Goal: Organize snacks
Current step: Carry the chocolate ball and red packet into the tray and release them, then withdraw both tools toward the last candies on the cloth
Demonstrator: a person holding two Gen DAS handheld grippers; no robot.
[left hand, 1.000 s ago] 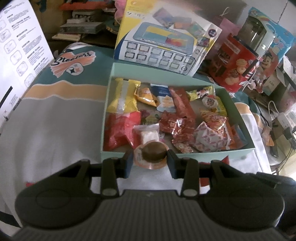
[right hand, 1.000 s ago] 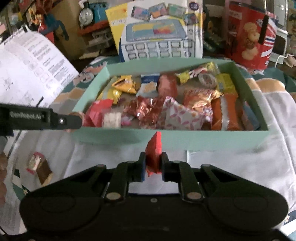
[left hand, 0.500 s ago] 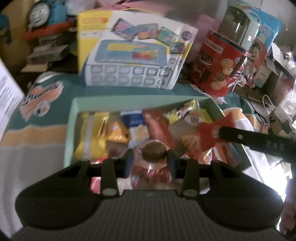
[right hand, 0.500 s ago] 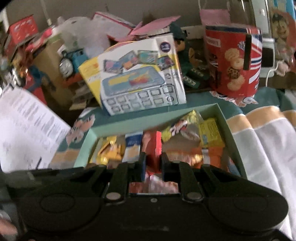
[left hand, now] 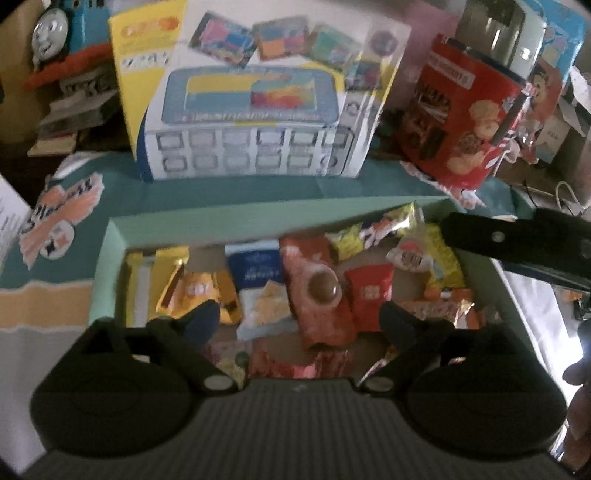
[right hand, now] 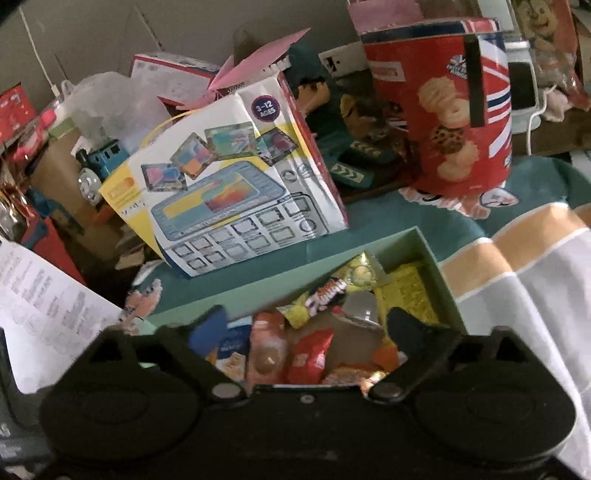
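In the left wrist view, a Thomas toy engine (left hand: 51,33) stood at the far left behind a teal cloth (left hand: 110,192) with a Steelers logo. The mint-green box (left hand: 258,221) lay on that cloth with its long axis running across the view, its far wall facing the toy tablet carton (left hand: 251,110).

Inside the box, from the left: a yellow packet (left hand: 142,280) standing lengthwise toward the far wall, a gold wrapper (left hand: 195,288), a blue-and-white cracker packet (left hand: 255,280), then a long red packet (left hand: 317,295) whose long axis ran from the far wall toward the camera, tilted slightly right at its near end. A round chocolate-coloured cup snack (left hand: 324,287) lay on top of that packet. Just right of it sat a small red packet (left hand: 371,291), upright in the view and roughly square. Further right were yellow wrappers (left hand: 439,258) and an orange one (left hand: 443,306).

The left tool (left hand: 299,325) hung over the box, its jaws opening, nothing pressed between the fingers (left hand: 201,321); the cup snack lay below, clear of them. The right tool (left hand: 517,240) reached in from the right edge as a dark bar over the box's right end.

In the right wrist view, the right tool (right hand: 306,328) was likewise opening, with nothing clamped; the small red packet (right hand: 308,356) lay in the box beneath the gap. The red biscuit tin (right hand: 450,110) stood at the far right.
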